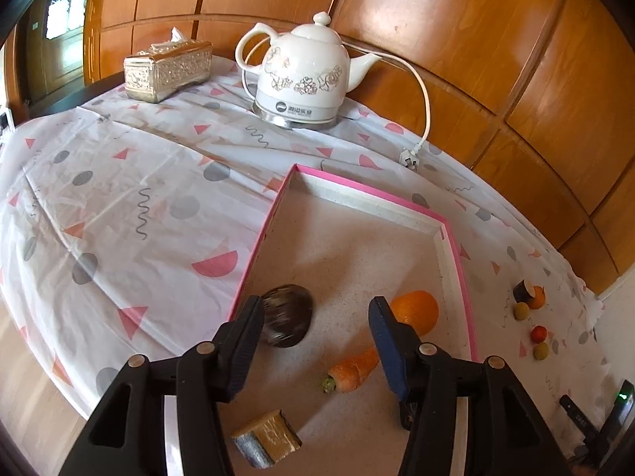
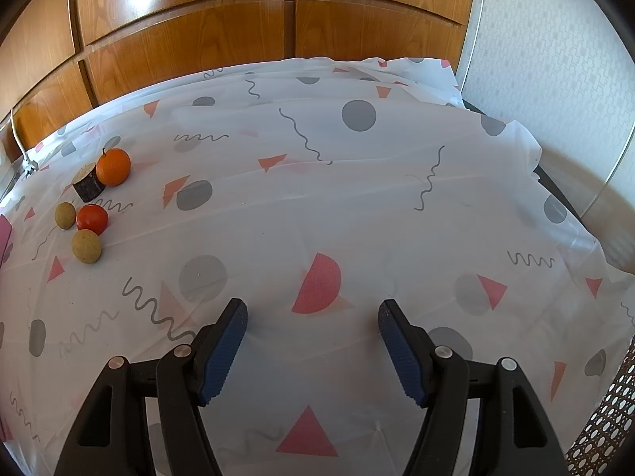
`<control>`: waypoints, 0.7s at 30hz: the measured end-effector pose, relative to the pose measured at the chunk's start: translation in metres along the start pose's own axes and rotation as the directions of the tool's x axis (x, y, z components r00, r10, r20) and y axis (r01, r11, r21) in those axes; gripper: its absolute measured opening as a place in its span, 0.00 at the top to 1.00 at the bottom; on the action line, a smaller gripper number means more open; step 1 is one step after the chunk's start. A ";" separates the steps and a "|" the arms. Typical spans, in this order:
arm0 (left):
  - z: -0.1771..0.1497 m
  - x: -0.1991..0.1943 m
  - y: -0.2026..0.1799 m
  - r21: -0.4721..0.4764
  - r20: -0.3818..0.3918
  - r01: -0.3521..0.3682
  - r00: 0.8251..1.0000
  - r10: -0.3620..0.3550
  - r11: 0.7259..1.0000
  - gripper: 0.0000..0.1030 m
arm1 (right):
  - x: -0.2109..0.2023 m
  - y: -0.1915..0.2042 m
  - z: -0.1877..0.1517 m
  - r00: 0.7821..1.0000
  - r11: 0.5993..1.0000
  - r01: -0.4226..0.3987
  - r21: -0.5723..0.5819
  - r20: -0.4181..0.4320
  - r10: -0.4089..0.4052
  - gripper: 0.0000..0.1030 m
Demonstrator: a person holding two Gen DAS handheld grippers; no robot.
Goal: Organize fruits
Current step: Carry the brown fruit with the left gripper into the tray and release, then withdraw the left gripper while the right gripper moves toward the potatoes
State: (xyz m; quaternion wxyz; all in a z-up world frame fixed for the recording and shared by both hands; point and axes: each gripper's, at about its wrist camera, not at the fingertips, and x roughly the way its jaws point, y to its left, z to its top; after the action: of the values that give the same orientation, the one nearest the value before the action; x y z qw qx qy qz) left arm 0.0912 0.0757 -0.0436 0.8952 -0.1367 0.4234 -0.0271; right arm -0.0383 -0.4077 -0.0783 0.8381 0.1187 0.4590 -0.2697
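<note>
**Fruit sort: partly loaded, cluster still out**

We have the pink-rimmed tray holding an orange, a carrot, a dark round fruit and a brown block. Left tongs hang released over it, empty. Right tongs are also spread wide, empty, over bare cloth on the bench. Left to do, we reckon: small orange, red fruit, two tan balls, dark stub, all clustered well apart from the right tongs.

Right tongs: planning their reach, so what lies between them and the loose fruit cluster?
Only bare patterned tablecloth, in the right wrist view; the open right tongs are well short of the red fruit.
</note>
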 end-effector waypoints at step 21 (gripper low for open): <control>-0.034 -0.039 -0.021 0.084 0.057 -0.100 0.994 0.096 0.991 0.31 | -0.011 0.048 0.002 0.991 0.988 -0.130 -0.085 0.017 0.132 0.32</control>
State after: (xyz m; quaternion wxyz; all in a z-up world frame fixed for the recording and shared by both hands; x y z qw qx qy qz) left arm 0.0420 0.0542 -0.0296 0.9113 -0.0775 0.4044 0.0022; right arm -0.0144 -0.3652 -0.0703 0.8633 0.1104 0.4517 -0.1961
